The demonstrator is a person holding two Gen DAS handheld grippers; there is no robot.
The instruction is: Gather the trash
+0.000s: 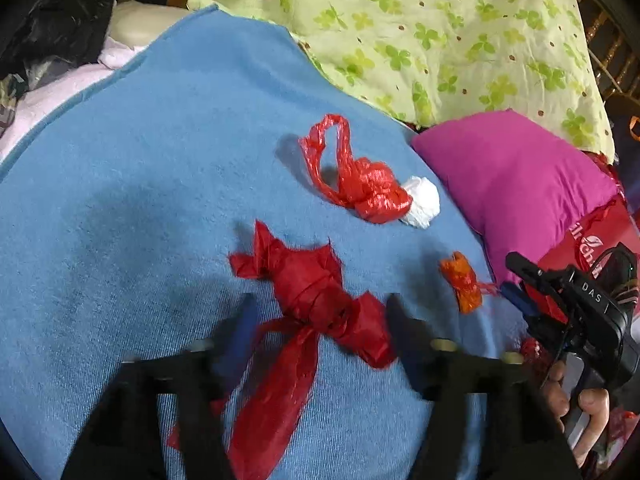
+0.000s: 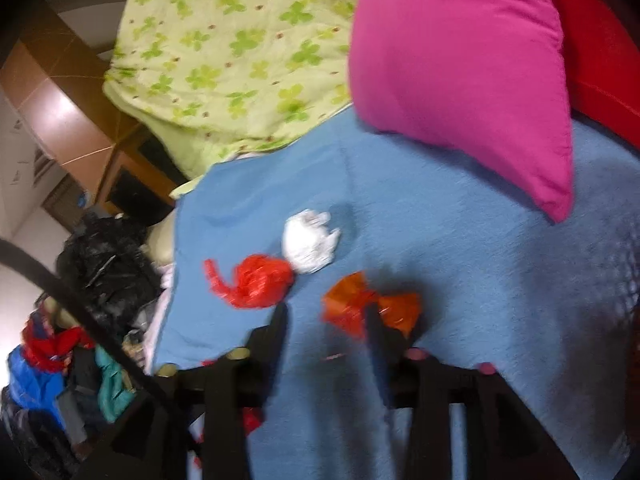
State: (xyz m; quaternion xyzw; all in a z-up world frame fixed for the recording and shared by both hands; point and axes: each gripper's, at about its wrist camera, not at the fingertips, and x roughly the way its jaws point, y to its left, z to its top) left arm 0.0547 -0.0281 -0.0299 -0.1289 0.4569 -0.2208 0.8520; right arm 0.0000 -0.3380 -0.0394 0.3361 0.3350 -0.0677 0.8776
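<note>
Several pieces of trash lie on a blue blanket (image 1: pixel 140 200). A dark red knotted plastic bag (image 1: pixel 316 296) sits between the fingers of my left gripper (image 1: pixel 322 320), which is open, its pads apart from the bag. Farther off are a bright red crumpled bag (image 1: pixel 368 188) (image 2: pixel 260 284) and a white paper ball (image 1: pixel 422 202) (image 2: pixel 308 246) touching it. An orange wrapper (image 1: pixel 464 284) (image 2: pixel 356 308) lies at the tips of my right gripper (image 2: pixel 326 320) (image 1: pixel 510 276), which is open; its right finger overlaps the wrapper. A hand (image 1: pixel 580 404) holds that gripper.
A magenta pillow (image 1: pixel 512 184) (image 2: pixel 460 60) and a green clover-print quilt (image 1: pixel 420 32) (image 2: pixel 224 60) border the blanket's far side. A red bag with white lettering (image 1: pixel 592 240) lies beside the pillow. A black plastic bag (image 2: pixel 104 264) and a heap of clothes (image 2: pixel 48 372) sit off the blanket's left edge.
</note>
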